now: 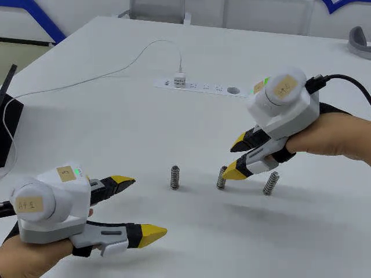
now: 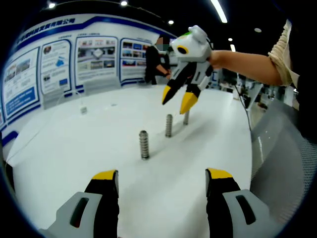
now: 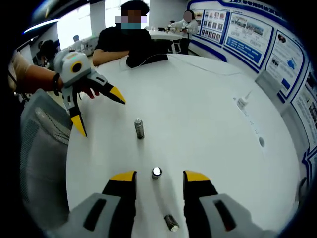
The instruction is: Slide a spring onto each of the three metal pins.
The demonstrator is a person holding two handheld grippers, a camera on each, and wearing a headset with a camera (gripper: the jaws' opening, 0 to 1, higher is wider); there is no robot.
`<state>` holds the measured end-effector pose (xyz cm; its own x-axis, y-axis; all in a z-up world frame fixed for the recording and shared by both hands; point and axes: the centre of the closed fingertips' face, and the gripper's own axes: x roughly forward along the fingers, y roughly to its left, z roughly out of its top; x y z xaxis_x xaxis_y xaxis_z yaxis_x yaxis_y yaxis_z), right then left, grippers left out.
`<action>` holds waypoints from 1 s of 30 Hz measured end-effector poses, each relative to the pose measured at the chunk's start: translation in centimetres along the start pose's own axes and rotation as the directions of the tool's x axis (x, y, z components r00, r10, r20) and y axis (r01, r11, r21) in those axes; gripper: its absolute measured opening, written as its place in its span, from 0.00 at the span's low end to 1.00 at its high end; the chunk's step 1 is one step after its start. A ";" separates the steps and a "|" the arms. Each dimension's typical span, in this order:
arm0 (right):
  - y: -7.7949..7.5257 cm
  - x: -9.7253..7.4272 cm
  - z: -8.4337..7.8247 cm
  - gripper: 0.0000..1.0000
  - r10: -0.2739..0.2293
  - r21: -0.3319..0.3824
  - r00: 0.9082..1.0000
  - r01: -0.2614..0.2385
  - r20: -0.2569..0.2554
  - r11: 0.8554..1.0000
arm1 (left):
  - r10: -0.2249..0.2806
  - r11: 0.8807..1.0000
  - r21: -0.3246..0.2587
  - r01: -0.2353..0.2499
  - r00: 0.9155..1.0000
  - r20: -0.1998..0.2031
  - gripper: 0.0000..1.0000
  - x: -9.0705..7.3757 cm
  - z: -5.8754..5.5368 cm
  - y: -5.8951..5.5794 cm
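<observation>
Three springs [image 1: 175, 177], tan stickers [image 1: 284, 87] illegible

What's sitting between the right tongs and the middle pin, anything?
Nothing visible. In the right gripper view the middle pin shows unobstructed in the gap of the open right tongs, with bare table around it.

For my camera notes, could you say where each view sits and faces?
Head view: on the headset, looking down at the table and three springs; left gripper and right gripper show.
Left gripper view: on the left gripper, looking along its open jaws past the springs to the right gripper and forearm.
Right gripper view: on the right gripper, angled down over the springs, facing the left gripper.
Shared: springs and the opposite gripper.
</observation>
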<state>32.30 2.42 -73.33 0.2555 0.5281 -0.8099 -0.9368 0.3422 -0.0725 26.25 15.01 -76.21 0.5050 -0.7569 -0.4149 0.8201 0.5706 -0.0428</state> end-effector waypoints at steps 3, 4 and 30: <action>-0.1 -0.3 -0.2 0.39 -0.009 0.013 1.000 0.009 0.012 1.000 | 0.001 1.000 0.001 -0.001 1.000 0.002 0.72 0.0 0.1 0.0; -0.1 -0.4 -0.3 0.39 -0.011 0.015 1.000 0.011 0.013 1.000 | 0.000 1.000 0.000 0.000 1.000 0.001 0.72 0.0 0.1 0.0; -0.2 -2.3 -2.5 0.45 -0.080 0.092 0.992 0.072 0.093 0.993 | -0.006 1.000 0.012 0.006 1.000 0.007 0.72 0.1 0.7 -0.4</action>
<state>31.33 -0.79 -72.87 0.3509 0.5685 -0.7441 -0.8901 0.4494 -0.0764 26.17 14.54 -75.57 0.5021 -0.7625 -0.4081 0.8262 0.5623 -0.0341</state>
